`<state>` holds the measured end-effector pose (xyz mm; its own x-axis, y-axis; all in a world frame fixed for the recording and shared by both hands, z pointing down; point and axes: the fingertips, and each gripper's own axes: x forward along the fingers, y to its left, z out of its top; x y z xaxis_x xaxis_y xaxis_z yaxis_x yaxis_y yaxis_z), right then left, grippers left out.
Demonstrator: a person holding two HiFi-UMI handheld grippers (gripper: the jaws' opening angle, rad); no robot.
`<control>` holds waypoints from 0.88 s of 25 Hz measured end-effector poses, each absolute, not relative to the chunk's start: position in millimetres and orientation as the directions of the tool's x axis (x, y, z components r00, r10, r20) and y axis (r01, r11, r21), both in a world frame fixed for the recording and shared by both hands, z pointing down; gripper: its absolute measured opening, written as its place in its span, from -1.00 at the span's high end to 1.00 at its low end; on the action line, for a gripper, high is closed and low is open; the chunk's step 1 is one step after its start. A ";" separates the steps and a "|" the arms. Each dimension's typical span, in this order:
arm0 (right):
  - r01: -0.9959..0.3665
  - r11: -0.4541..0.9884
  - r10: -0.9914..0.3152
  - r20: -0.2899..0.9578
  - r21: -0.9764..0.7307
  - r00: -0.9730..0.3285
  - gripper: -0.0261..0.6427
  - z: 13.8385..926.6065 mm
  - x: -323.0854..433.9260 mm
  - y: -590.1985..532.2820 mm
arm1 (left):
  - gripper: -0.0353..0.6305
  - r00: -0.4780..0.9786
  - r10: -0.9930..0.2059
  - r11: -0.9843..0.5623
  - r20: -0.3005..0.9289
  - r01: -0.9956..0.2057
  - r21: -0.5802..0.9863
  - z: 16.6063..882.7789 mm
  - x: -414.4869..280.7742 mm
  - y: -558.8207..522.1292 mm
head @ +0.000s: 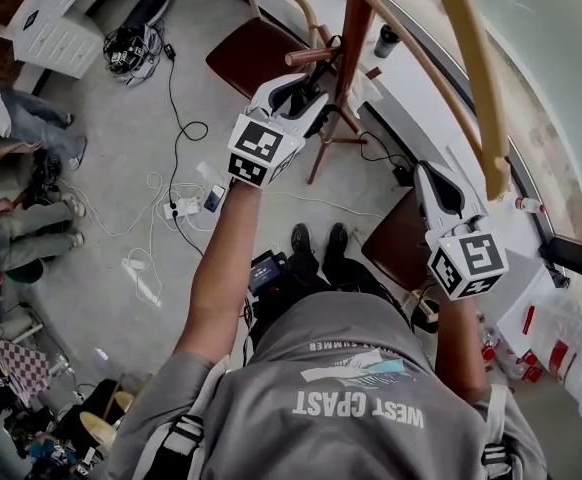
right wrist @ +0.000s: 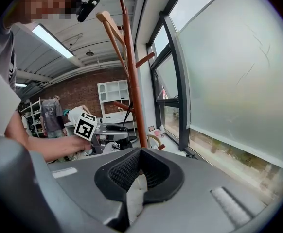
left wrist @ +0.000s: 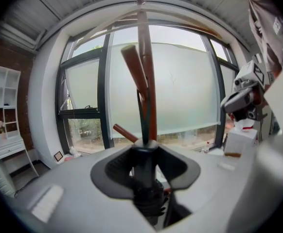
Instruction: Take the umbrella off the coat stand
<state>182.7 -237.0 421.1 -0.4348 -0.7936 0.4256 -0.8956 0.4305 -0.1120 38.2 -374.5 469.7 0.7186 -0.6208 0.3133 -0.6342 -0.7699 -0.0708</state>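
A: Start with the head view. Where is the umbrella?

B: The umbrella [head: 328,66] is a slim black thing tight against the left side of the coat stand [head: 359,23], just by a short peg [head: 309,56]. The left gripper [head: 319,100] reaches far out to it and has its jaws clamped on it. The right gripper [head: 433,183] sits to the right and nearer, well apart from the pole, carrying nothing. Cables [head: 176,128] trail over the grey floor [head: 101,98] to the left.

A: What does the left gripper view show?

B: The left gripper [left wrist: 145,150] has both jaws pressed on the umbrella [left wrist: 146,193], one on each side of its dark body. A thin dark shaft runs up from there, close along the red-brown pole of the coat stand [left wrist: 150,72]. A peg [left wrist: 127,132] juts to the left just beyond the jaws, with a frosted window [left wrist: 185,81] behind. The right gripper [left wrist: 236,102] shows at the right edge.

A: And the right gripper view?

B: The right gripper [right wrist: 140,152] has its jaw tips together with nothing between them. Only pale floor shows in the gap behind. Farther off, the coat stand [right wrist: 132,72] rises beside the window [right wrist: 229,81]. Left of the pole is the left gripper [right wrist: 122,131]. The umbrella [right wrist: 127,111] slants up from it as a thin black line towards a peg [right wrist: 123,106]. I cannot tell whether it hangs on that peg.
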 end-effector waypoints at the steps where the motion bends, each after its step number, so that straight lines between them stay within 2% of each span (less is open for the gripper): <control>1: -0.894 0.434 -0.793 0.422 -0.114 -0.439 0.92 420.5 182.3 -237.6 | 0.45 0.716 -0.626 -0.766 0.310 -0.639 -0.073 465.4 35.9 -373.3; 22: -0.850 0.512 -0.795 0.309 -0.120 -0.522 0.92 387.0 150.4 -229.2 | 0.45 0.622 -0.726 -0.683 0.294 -0.701 -0.205 360.9 -23.0 -336.9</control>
<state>150.4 -229.2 387.0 -0.5223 -0.7947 0.3093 -0.8504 0.5122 -0.1201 -23.0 -336.9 360.9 0.6222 -0.7257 0.2936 -0.7007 -0.6835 -0.2045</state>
